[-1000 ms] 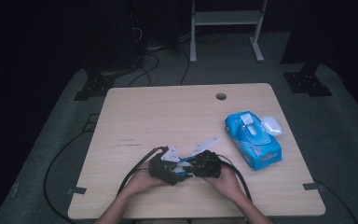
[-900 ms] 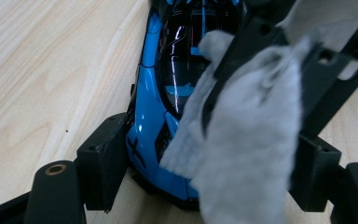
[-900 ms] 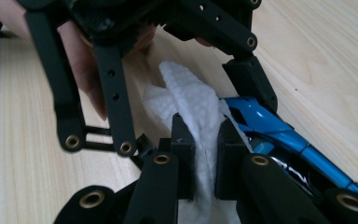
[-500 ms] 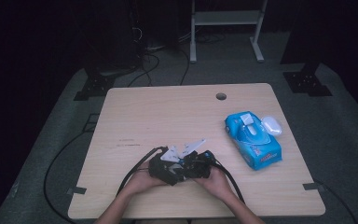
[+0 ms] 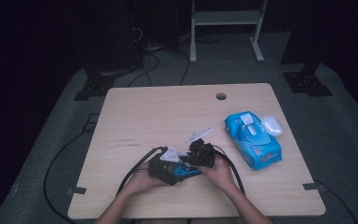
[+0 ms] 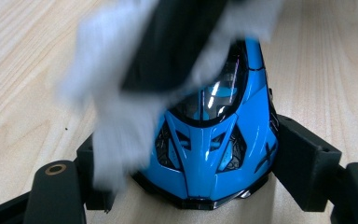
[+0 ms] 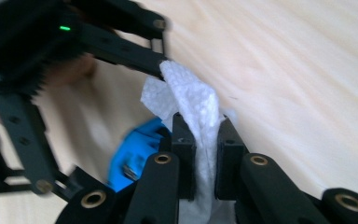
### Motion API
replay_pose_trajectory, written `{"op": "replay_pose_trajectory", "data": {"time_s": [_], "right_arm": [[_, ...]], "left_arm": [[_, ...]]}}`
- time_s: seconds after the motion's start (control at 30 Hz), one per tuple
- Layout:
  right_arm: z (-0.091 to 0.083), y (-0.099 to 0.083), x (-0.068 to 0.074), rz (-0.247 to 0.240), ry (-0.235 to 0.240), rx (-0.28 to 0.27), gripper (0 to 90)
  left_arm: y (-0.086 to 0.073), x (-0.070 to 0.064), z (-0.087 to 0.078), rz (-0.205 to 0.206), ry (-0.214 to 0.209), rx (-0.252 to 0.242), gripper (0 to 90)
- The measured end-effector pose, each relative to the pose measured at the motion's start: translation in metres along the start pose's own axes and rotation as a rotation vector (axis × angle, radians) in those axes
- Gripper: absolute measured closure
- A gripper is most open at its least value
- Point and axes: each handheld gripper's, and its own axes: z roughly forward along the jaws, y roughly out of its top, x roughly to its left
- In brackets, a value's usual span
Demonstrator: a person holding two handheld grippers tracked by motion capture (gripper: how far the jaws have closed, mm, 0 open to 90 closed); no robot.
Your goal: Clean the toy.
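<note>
A blue toy car [image 6: 214, 140] with a dark windscreen sits nose-first between the jaws of my left gripper [image 6: 186, 163], which is shut on its sides. In the high view the car [image 5: 185, 171] shows as a blue patch between both hands near the table's front middle. My right gripper [image 7: 203, 140] is shut on a white wet wipe [image 7: 193, 105], whose crumpled end sticks up past the jaws. That wipe [image 6: 126, 116] hangs blurred over the car's roof and left side in the left gripper view. The car [image 7: 133, 154] also peeks out at lower left of the right gripper view.
A blue pack of wet wipes [image 5: 253, 139] lies at the right of the wooden table [image 5: 144, 112], with a small white object [image 5: 272, 125] beside it. A cable hole [image 5: 221, 96] sits near the far edge. Cables trail off the front left.
The right gripper with the wipe has shifted slightly left, closer onto the car. The left gripper has stayed in place with the car.
</note>
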Motion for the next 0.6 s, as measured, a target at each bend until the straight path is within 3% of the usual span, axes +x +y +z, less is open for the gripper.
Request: {"op": "replay_pose_trajectory", "data": {"time_s": [0.07,0.17,0.27,0.43,0.53,0.6], "right_arm": [[-0.010,-0.004,-0.007,0.016,-0.026,-0.005,81.1],[-0.026,-0.015,-0.022,0.022,-0.113,0.025,81.1],[-0.033,-0.025,-0.033,0.088,-0.083,-0.001,81.1],[-0.020,-0.016,-0.021,0.040,-0.037,-0.042,80.8],[-0.023,-0.018,-0.025,0.040,-0.037,-0.028,80.8],[-0.031,-0.024,-0.031,0.035,-0.090,-0.011,80.9]], "left_arm": [[0.000,0.000,0.000,0.000,-0.001,0.001,25.3],[-0.001,0.001,-0.001,-0.002,-0.002,0.000,25.4],[0.000,0.001,0.000,0.000,-0.005,0.005,25.3],[-0.001,0.001,0.000,-0.006,-0.006,0.002,25.3],[-0.001,0.001,0.000,-0.005,-0.006,0.001,25.3],[-0.001,0.001,0.000,-0.002,-0.007,0.001,25.3]]}}
